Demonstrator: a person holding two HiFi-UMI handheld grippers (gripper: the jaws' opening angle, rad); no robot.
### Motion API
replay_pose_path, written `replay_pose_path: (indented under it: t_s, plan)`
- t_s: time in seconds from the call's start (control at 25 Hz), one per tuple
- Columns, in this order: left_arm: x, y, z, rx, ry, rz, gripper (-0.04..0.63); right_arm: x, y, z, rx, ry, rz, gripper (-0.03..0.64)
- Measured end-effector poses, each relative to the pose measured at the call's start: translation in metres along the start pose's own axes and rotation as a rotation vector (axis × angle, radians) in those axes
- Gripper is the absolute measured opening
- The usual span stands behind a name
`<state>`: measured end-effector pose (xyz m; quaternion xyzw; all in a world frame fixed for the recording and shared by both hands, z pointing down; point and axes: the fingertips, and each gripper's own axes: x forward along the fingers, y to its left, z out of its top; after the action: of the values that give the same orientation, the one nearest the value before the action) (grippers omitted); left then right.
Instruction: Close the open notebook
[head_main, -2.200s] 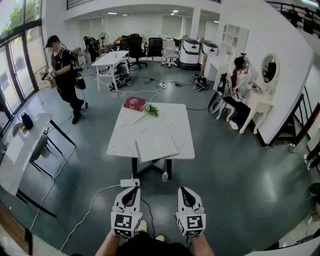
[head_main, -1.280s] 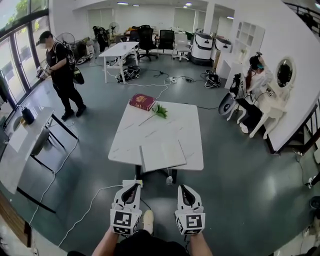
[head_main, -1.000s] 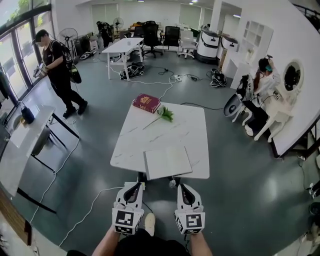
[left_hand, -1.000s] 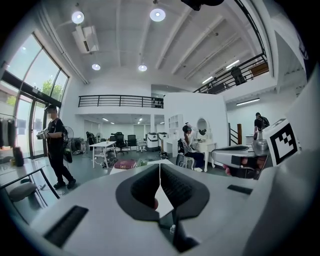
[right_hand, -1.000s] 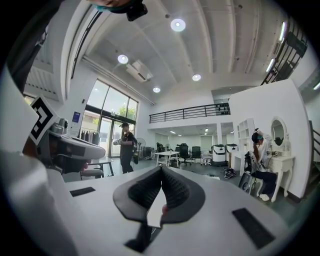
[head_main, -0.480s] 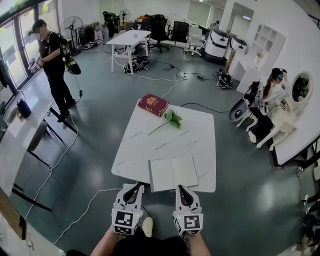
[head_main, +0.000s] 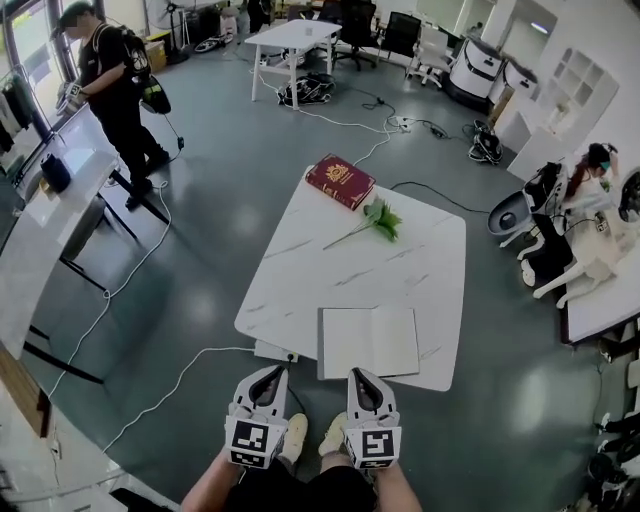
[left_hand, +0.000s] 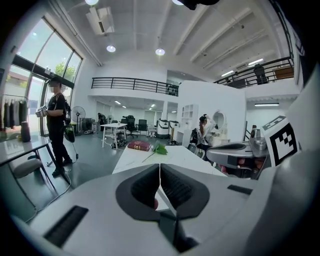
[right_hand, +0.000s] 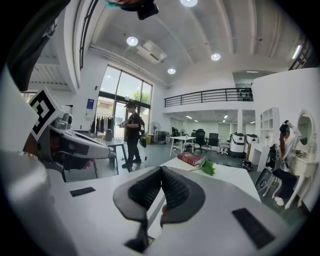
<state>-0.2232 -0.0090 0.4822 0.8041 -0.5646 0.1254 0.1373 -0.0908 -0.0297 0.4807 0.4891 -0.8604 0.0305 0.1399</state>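
Observation:
The open notebook (head_main: 368, 342) lies flat with blank white pages at the near edge of the white marble table (head_main: 300, 270). My left gripper (head_main: 271, 371) and right gripper (head_main: 360, 374) hang side by side just short of that edge, over the floor. Neither touches the notebook. The right one is in line with the notebook's left page, and the left one is off to the notebook's left. In the left gripper view the left gripper (left_hand: 159, 167) has its jaws together with nothing between them. The right gripper (right_hand: 161, 170) looks the same in its own view.
A dark red book (head_main: 340, 181) and a green sprig (head_main: 378, 217) lie at the table's far end. A person in black (head_main: 110, 85) stands by a long white desk (head_main: 40, 240) at left. A white cable (head_main: 180, 380) crosses the floor. A seated person (head_main: 590, 165) is at right.
I have come closer to the table. Both grippers moved forward and down together, from well short of it to just before its near edge. Their jaws stayed together.

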Motion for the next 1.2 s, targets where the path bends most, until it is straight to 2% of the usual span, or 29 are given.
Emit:
replay_pose_path:
  t_s: [0.16,0.4,0.68,0.72,0.76,1.2]
  plan:
    - [0.008,0.011,-0.029,-0.033,0.044,0.041,0.025,0.022,0.013,-0.029,0.006,0.054,0.065,0.017]
    - [0.031,0.015,-0.075,-0.077,0.085,0.077,0.025,0.050,0.017,-0.081,-0.027,0.071,0.123,0.017]
    - [0.046,0.017,-0.122,-0.108,0.148,0.098,0.025,0.066,0.029,-0.141,-0.085,0.194,0.165,0.018]
    - [0.048,0.018,-0.128,-0.112,0.155,0.101,0.026,0.068,0.032,-0.150,-0.107,0.203,0.177,0.053]
    - [0.049,0.018,-0.133,-0.115,0.162,0.105,0.026,0.070,0.034,-0.158,-0.125,0.215,0.188,0.122]
    - [0.062,0.021,-0.173,-0.170,0.211,0.117,0.025,0.085,0.047,-0.233,-0.229,0.353,0.186,0.336]
